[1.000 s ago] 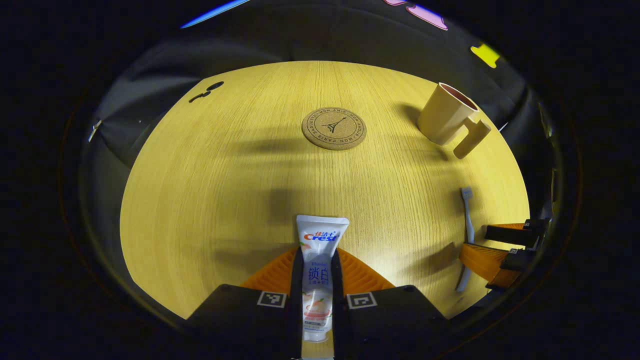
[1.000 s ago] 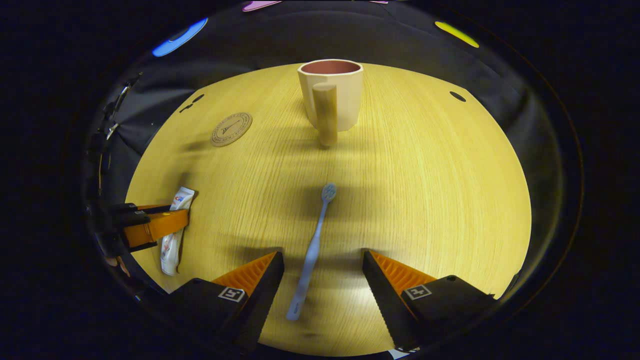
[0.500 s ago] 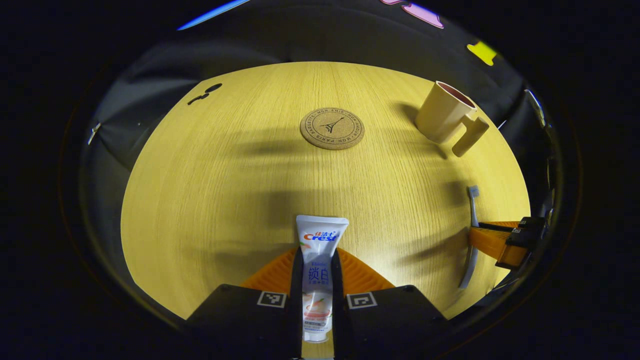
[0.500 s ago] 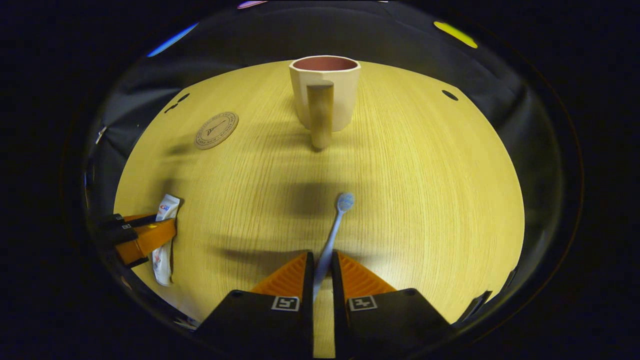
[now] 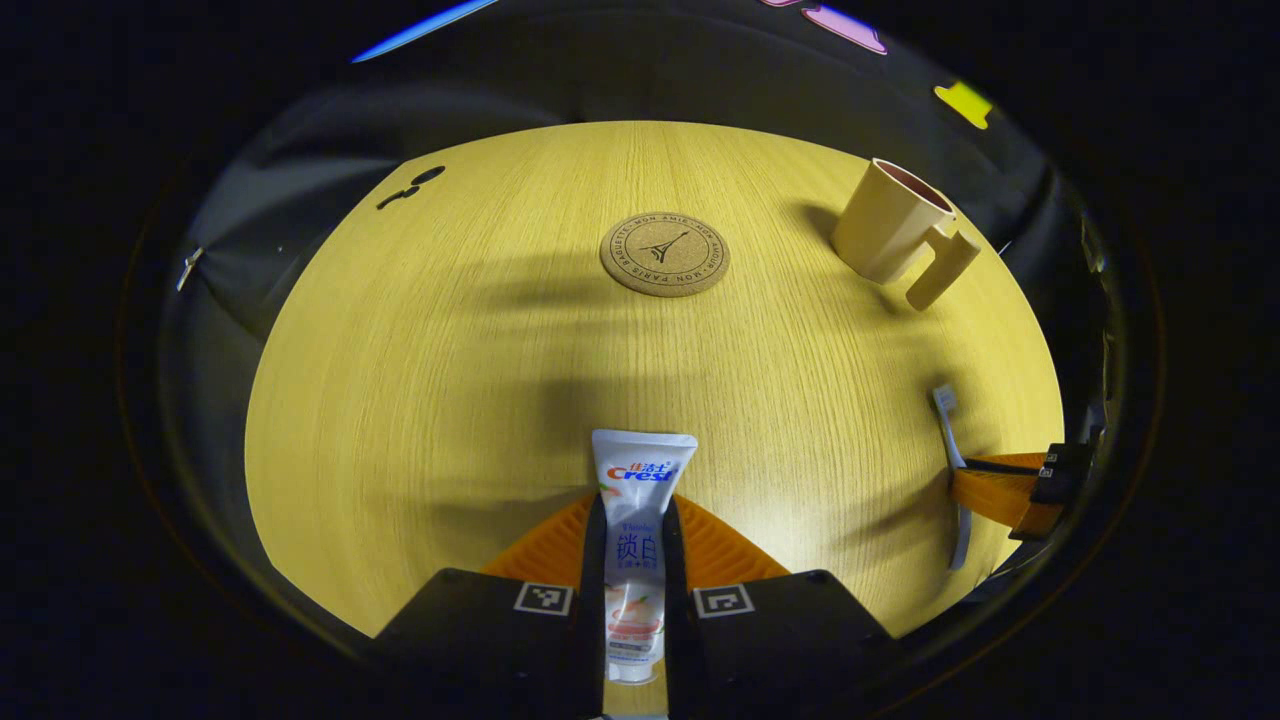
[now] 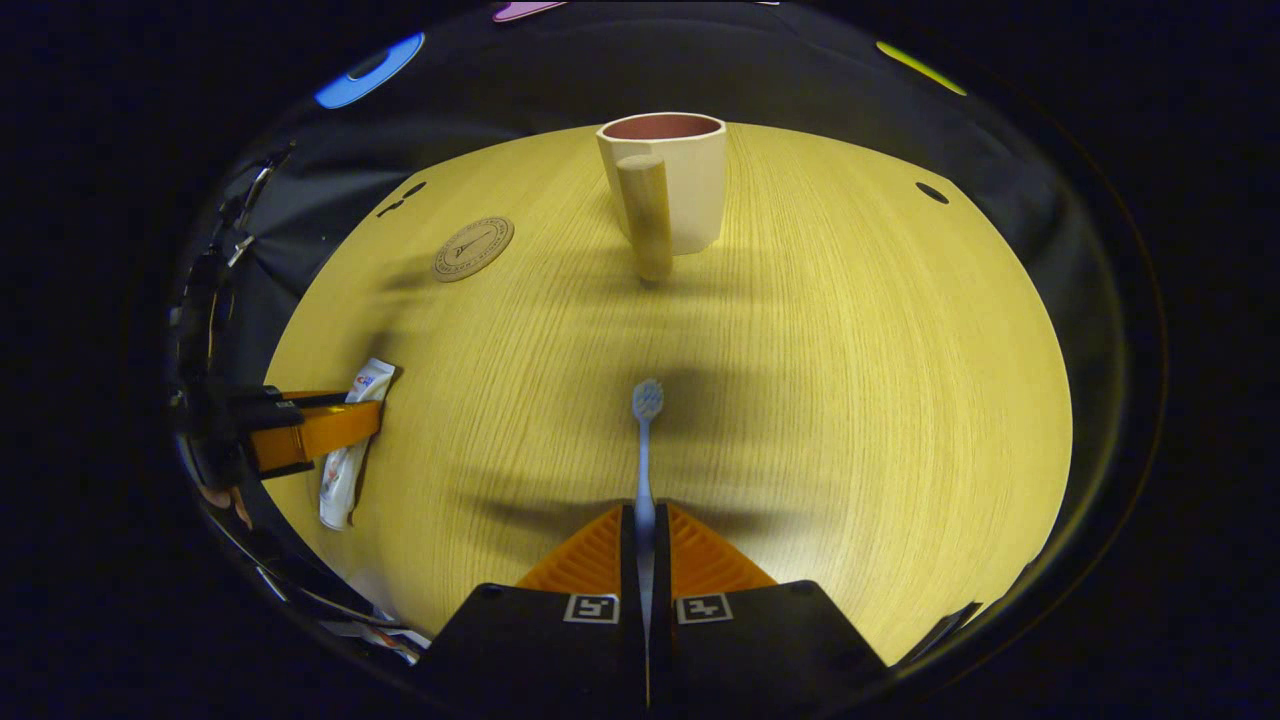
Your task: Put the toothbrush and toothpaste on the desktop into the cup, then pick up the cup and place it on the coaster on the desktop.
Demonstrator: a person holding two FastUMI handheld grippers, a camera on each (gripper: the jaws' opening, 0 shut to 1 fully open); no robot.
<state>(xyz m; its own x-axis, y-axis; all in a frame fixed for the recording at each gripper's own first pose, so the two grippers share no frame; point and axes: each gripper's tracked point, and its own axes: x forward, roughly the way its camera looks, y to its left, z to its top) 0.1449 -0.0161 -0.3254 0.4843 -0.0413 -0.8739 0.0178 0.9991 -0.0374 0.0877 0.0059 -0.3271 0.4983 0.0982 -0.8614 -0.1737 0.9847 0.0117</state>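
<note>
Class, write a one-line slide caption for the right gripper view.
Right gripper shut on toothbrush, aimed at the cup across the table.

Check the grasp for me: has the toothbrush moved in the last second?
Yes. The toothbrush swung from slanted to pointing straight toward the cup.

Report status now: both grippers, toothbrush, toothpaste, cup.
Left gripper shut on toothpaste tube. Right gripper shut on toothbrush. Cup upright, empty; cork coaster bare. Path open.
</note>
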